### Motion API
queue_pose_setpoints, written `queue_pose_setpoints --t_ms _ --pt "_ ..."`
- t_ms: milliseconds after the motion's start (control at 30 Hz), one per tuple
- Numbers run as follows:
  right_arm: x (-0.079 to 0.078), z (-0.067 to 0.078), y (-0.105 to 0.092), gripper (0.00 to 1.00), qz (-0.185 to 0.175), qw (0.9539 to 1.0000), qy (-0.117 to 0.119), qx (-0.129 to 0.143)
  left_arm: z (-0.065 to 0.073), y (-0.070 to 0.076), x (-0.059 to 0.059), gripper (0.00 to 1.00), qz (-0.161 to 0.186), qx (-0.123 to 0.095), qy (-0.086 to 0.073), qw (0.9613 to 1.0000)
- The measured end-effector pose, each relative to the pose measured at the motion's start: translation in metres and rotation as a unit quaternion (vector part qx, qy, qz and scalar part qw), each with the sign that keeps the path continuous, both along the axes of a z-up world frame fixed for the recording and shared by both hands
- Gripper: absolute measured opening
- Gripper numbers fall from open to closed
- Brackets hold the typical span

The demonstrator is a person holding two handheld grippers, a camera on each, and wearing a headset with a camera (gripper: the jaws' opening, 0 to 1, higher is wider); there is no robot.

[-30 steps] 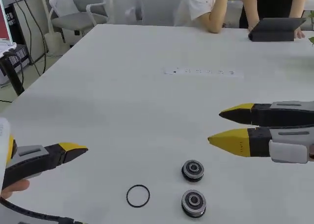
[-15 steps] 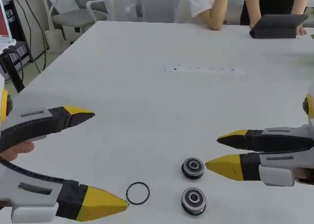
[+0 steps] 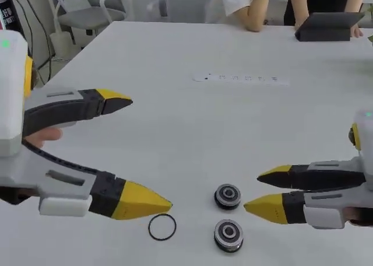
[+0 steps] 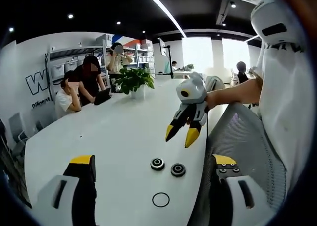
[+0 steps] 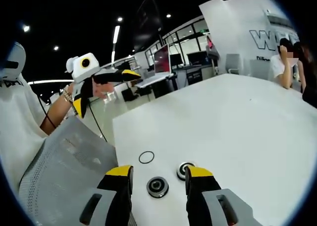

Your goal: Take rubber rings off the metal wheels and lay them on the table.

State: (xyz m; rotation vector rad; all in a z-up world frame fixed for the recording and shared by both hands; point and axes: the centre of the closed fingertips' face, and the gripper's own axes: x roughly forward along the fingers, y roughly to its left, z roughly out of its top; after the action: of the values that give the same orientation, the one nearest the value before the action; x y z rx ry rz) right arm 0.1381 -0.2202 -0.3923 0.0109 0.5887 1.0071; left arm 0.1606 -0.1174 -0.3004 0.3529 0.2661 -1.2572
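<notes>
"Black ring on the table, then. Where did it lie against the claws?"

"The loose rubber ring lay on the white table, toward the near edge. It was just beside the tip of the nearer jaw of the left gripper. From where I stood I couldn't quite say whether that tip touched it, but it looked apart. That claw's jaws stood wide apart, with nothing between them."

"And the wheels?"

"They were to the right of the ring, one behind the other and close together without touching. The farther wheel sat just off the jaw tips of the right gripper, almost in line with its mouth. The nearer wheel lay a little below those tips, toward the table's edge. The right claw's jaws were parted by a narrow gap and gripped nothing."

"Which way did things point?"

"The ring lay flat, a plain circle, so it had no long axis to speak of. Both wheels lay flat on their sides with the centre bores facing up. Each had a dark band round its rim. The two claws pointed inward toward one another, with the ring and the wheels between them."
</notes>
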Motion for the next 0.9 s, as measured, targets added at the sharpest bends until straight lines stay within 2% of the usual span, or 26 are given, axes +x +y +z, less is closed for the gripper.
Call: queue_pose_setpoints --t_ms 100,333,567,733,900 --pt "-0.001 -0.003 0.0 0.4 0.003 1.0 0.003 -0.004 0.0 -0.006 0.001 0.94 -0.008 0.002 -0.002 1.0" --pt "-0.002 -0.01 0.003 0.4 0.006 0.9999 0.011 -0.003 0.001 -0.023 -0.006 0.93 -0.04 0.002 -0.007 0.9992" --pt "-0.006 -0.022 0.006 0.4 0.014 0.9995 0.022 -0.017 0.003 -0.045 -0.014 0.89 -0.075 -0.011 -0.021 0.9969" --pt "-0.008 -0.031 0.007 0.39 0.023 0.999 0.025 -0.029 0.0 -0.059 -0.015 0.85 -0.091 -0.016 -0.025 0.9954" --pt "-0.012 -0.041 0.01 0.39 0.032 0.9983 0.038 -0.03 -0.005 -0.075 -0.019 0.81 -0.114 -0.019 -0.026 0.993"
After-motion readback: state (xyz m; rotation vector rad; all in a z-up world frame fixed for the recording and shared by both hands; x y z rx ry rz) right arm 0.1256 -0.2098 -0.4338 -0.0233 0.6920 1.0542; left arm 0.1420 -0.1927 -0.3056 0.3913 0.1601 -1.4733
